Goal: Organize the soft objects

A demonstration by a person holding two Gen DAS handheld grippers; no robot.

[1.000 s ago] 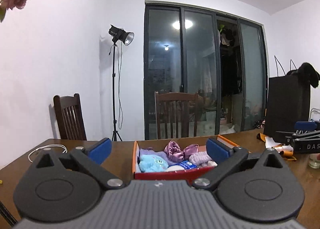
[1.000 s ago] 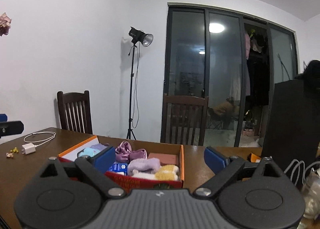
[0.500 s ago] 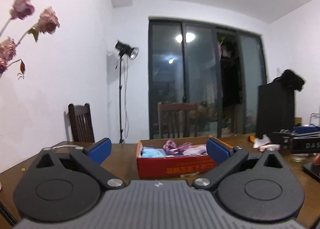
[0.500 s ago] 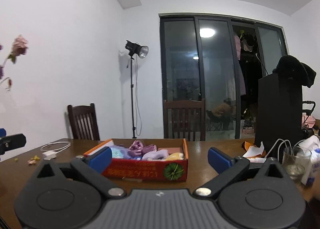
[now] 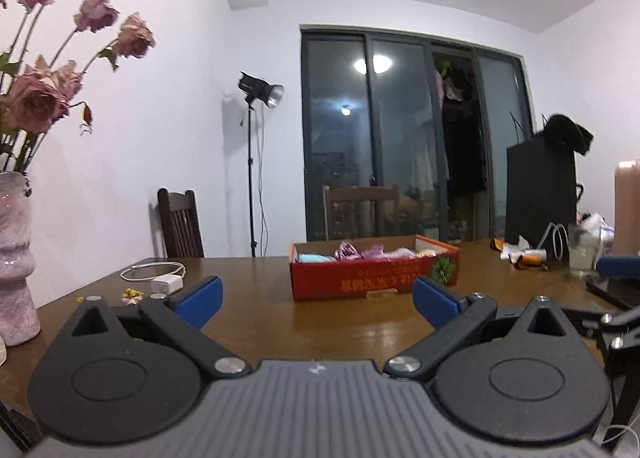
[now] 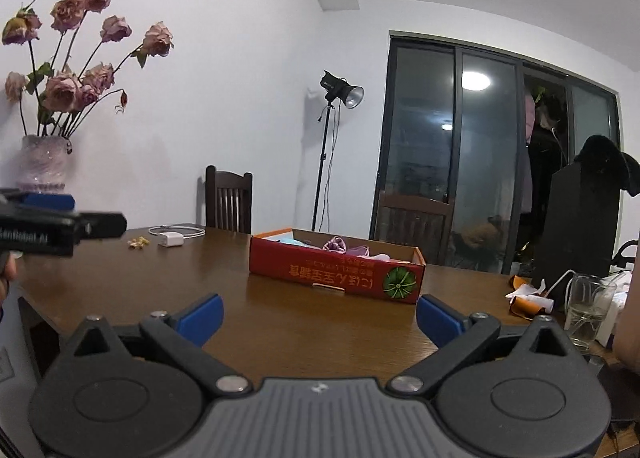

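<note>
We've got both tools spread wide with nothing between the pads; left tool [image 5: 316,300] and right tool [image 6: 319,316] sit low over the tabletop [image 6: 304,322]; the red box [image 6: 335,273] of soft stuff [image 5: 362,251] sits mid-tabletop, well ahead of both; charger [image 6: 171,238] off to its left.

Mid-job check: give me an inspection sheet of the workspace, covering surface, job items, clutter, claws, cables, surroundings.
Surface: brown wooden table, bare in front of both claws.
Job's things: red cardboard box holding soft pink, purple and blue items.
Clutter: vase of dried roses, yellow crumbs, drinking glass, orange-and-white wrappers.
Claws: left claw open, empty; right claw open, empty.
Cables: white charger with coiled cable; white cable by the glass.
Surroundings: two wooden chairs, studio light on a stand, dark glass doors.
</note>
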